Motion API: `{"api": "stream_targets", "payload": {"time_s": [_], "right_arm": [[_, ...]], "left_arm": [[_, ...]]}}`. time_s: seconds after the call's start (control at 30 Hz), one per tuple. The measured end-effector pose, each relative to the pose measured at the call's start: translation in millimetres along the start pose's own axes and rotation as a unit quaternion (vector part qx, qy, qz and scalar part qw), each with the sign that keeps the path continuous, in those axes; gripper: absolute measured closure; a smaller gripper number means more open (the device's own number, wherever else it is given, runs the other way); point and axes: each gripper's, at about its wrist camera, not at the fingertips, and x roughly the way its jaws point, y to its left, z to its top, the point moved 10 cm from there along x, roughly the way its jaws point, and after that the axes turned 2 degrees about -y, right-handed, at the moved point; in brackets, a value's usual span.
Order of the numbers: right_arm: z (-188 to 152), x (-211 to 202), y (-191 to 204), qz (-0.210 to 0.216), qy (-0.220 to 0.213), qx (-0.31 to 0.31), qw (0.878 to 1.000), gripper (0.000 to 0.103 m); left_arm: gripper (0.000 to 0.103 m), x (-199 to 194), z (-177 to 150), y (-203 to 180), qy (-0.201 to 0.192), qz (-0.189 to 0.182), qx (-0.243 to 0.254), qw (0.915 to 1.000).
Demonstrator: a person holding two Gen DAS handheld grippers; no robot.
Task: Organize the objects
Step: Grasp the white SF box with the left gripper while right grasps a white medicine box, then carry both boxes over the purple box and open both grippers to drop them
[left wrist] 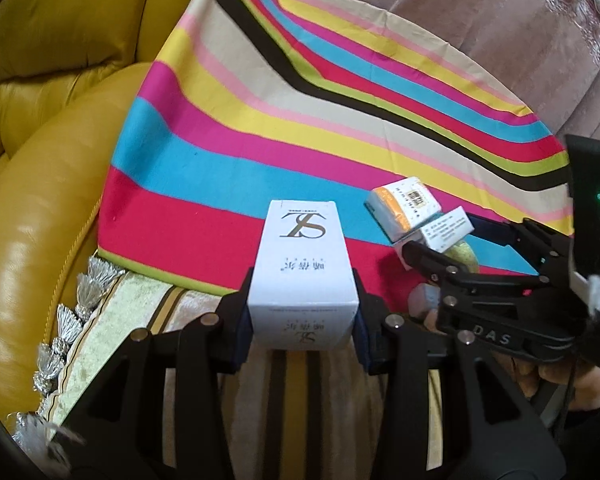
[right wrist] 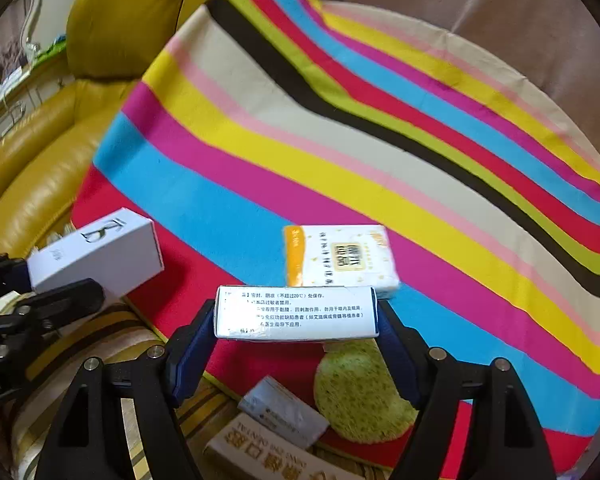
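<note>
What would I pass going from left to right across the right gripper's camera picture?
Yellow leather armchair → tall white box with a dark logo, held by the left gripper → long white printed box between the right gripper's blue pads → white-and-orange tissue pack.

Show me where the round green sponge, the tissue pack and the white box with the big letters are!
Green sponge [right wrist: 358, 390], right wrist view, middle of its top.
Tissue pack [right wrist: 340, 258], right wrist view, printed front.
White box [left wrist: 304, 256], left wrist view, top face.
</note>
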Motion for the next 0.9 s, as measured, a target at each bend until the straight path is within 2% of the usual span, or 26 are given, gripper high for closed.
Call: {"api": "stream_targets", "payload": {"time_s": [0.2,0.53,0.9], "right_arm": [[-13.7,-35.2,-34.7,-0.018,-0.033,0.065,0.997,0.026],[-57.1,-78.5,-95.1,-0.049,-0.049,0.158,0.985,0.026],[-121.0,-119.6,-155.2,-0.092,-0.052,0.235,0.966,0.026]], "left_arm": [[0.058,-2.2,0.1,-31.7,-0.006,-0.008,0.029,0.9995],[0.058,-7.8,-4.8,-102.6,-0.015,-0.041,0.091,0.9949],[0.058,-12.6,-33.2,-197.8,-0.003,-0.097,0.177,0.9794]]}}
